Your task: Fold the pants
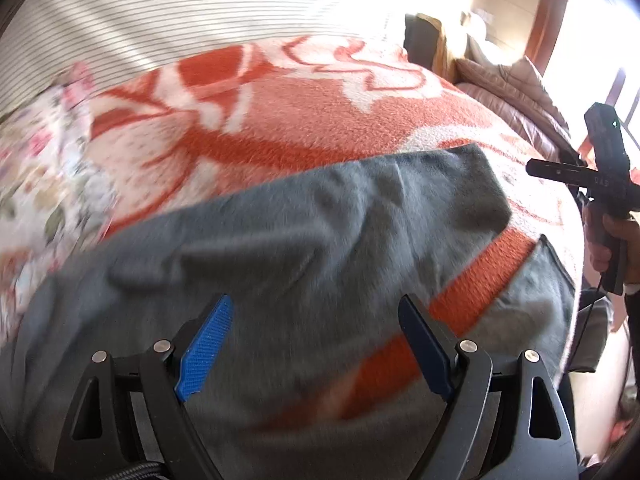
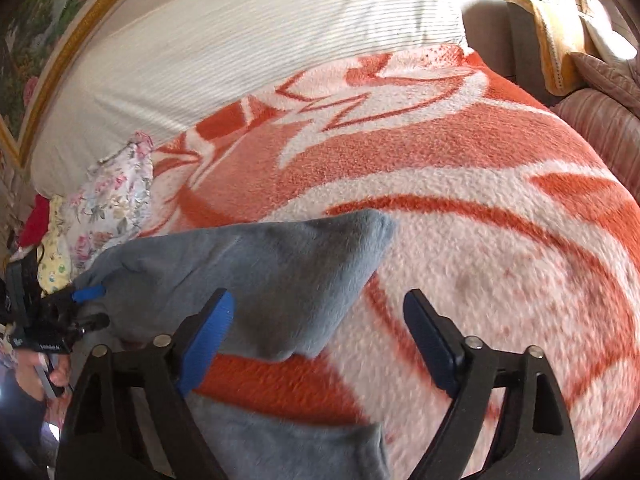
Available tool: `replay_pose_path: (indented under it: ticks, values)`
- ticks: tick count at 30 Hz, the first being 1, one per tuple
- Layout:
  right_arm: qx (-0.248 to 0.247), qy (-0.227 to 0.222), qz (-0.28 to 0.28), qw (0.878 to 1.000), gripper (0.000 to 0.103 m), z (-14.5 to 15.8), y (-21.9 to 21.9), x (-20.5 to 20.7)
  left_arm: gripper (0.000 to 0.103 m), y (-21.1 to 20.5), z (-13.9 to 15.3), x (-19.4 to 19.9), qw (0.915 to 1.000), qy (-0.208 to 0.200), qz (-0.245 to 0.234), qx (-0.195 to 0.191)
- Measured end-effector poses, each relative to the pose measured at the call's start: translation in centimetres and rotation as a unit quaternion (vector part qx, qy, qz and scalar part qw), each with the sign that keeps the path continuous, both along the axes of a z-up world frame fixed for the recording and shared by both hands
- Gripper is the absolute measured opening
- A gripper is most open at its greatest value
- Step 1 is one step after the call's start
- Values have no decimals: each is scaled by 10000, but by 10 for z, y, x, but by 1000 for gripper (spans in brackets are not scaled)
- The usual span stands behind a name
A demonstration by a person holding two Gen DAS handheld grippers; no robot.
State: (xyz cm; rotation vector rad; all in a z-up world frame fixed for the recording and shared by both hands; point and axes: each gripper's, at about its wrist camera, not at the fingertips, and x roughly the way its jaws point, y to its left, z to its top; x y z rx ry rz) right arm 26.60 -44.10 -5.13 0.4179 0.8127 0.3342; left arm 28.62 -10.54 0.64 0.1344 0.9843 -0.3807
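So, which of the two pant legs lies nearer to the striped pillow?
The upper leg, whose cuff points toward the striped pillow. The other leg lies at the frame's bottom edge, with a strip of orange blanket between them.

Each gripper is black with two fingers. On the left gripper [image 1: 316, 344], one pad [image 1: 206, 350] is bright blue with tiny bumps, and the other pad [image 1: 426, 350] is dark navy and smooth. Round silver screws [image 1: 163, 346] sit on the black finger joints. The frame has cut-out holes shaped like triangles. The right gripper [image 2: 320, 340] looks the same, with a bright blue pad [image 2: 208, 344] and a dark navy one [image 2: 434, 344]. From the side, its black body shows a small green light [image 1: 615, 123] and pale letters too small to read. A thin black cable [image 1: 588, 308] hangs from its handle.
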Motion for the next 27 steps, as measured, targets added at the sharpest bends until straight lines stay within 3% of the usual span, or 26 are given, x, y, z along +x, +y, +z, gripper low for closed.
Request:
replay_pose_path:
  ticks: [3, 10, 15, 18, 19, 21, 22, 23, 25, 27]
  values:
    - [-172, 105, 69, 9998, 76, -9, 6, 21, 85, -8, -3, 31, 9997, -23, -197, 172]
    - [-235, 323, -26, 9992, 76, -25, -3, 62, 85, -17, -12, 107, 9955, 66, -837, 444]
    - [-17, 510, 38, 9987, 75, -35, -5, 84, 85, -10, -51, 145, 9916, 686, -808, 742]
    - [-44, 565, 148, 9983, 66, -41, 1, 92, 85, 2, -61, 151, 9931, 844, -761, 298]
    - [-97, 562, 176, 9982, 62, -42, 5, 94, 81, 4, -61, 152, 9932, 856, -756, 238]
    - [-265, 507, 188, 9982, 37, -44, 10, 95, 70, 4, -59, 149, 9928, 843, -823, 216]
    - [-275, 489, 186, 9983, 29, -44, 11, 95, 57, 3, -57, 148, 9924, 836, -874, 223]
    - [-228, 465, 200, 9985, 15, -43, 11, 95, 33, 1, -54, 145, 9914, 869, -966, 169]
    - [-186, 345, 204, 9990, 13, -37, 12, 91, 10, -2, -47, 138, 9890, 947, -1132, 95]
    - [-276, 202, 208, 9992, 12, -28, 15, 88, 8, -6, -40, 124, 9885, 832, -1248, 202]
